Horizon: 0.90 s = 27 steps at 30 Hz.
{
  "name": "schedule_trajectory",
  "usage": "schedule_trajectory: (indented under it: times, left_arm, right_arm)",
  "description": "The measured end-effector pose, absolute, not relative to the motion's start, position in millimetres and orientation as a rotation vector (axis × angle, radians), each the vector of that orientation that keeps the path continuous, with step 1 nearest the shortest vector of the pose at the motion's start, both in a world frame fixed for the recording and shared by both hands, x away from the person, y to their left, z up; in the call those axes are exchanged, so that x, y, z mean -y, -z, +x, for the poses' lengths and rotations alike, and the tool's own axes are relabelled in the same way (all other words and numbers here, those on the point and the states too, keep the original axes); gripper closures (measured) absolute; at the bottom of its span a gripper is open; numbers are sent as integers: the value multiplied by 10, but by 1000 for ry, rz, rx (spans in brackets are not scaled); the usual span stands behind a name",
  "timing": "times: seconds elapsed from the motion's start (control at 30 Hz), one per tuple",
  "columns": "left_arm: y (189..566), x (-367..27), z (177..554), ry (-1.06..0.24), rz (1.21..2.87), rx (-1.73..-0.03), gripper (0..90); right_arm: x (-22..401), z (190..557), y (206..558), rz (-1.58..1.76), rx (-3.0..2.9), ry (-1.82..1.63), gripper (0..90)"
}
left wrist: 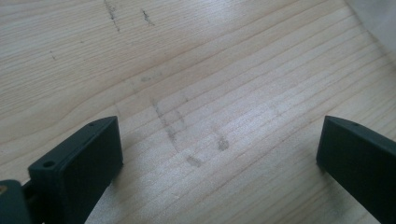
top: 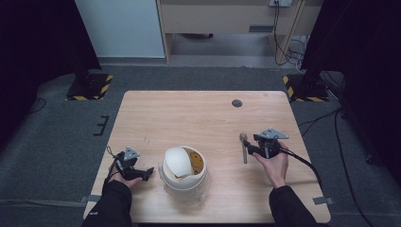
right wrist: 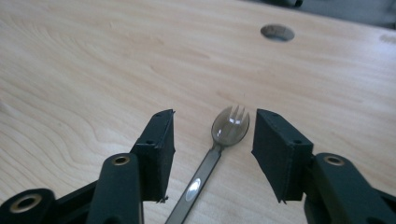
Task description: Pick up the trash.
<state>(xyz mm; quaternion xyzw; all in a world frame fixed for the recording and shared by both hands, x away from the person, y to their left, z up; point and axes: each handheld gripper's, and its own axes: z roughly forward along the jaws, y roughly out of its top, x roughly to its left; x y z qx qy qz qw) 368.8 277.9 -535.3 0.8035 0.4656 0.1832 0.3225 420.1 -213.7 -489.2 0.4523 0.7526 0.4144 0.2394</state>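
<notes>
A grey metal spork (top: pixel 244 150) lies flat on the wooden table (top: pixel 198 113), right of centre. My right gripper (top: pixel 249 148) is low over it, and in the right gripper view the gripper (right wrist: pixel 214 133) is open, its jaws standing either side of the spork (right wrist: pixel 229 125) without touching it. A white round bowl (top: pixel 185 182) sits near the front middle, with a white lid (top: pixel 178 161) leaning in it and something yellow (top: pixel 196 161) behind the lid. My left gripper (top: pixel 147 173) rests left of the bowl, open wide (left wrist: pixel 219 144) over bare wood, holding nothing.
A round cable hole (top: pixel 237 103) (right wrist: pixel 277 32) lies at the table's far right side. A pale edge of the bowl (left wrist: pixel 378 18) shows at the upper right of the left gripper view. Dark pen marks (left wrist: pixel 170 133) stain the wood. Floor stands and cables surround the table.
</notes>
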Motion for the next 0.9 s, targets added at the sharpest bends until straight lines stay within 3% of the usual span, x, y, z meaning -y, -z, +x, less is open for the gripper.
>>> schedule_trajectory:
  times: [0.53, 0.83, 0.9]
  left_arm:
    - [5353, -2771, 3687, -478, 2113, -1218, 0]
    - [5353, -2772, 3687, -478, 2112, -1218, 0]
    - [5353, -2771, 3687, -478, 2111, -1219, 0]
  right_arm:
    - [1987, 4369, 5237, 1309, -2198, -952, 596]
    - [1963, 4373, 5287, 1311, -2236, -944, 791]
    - [1959, 4373, 5284, 1295, -2247, -946, 799]
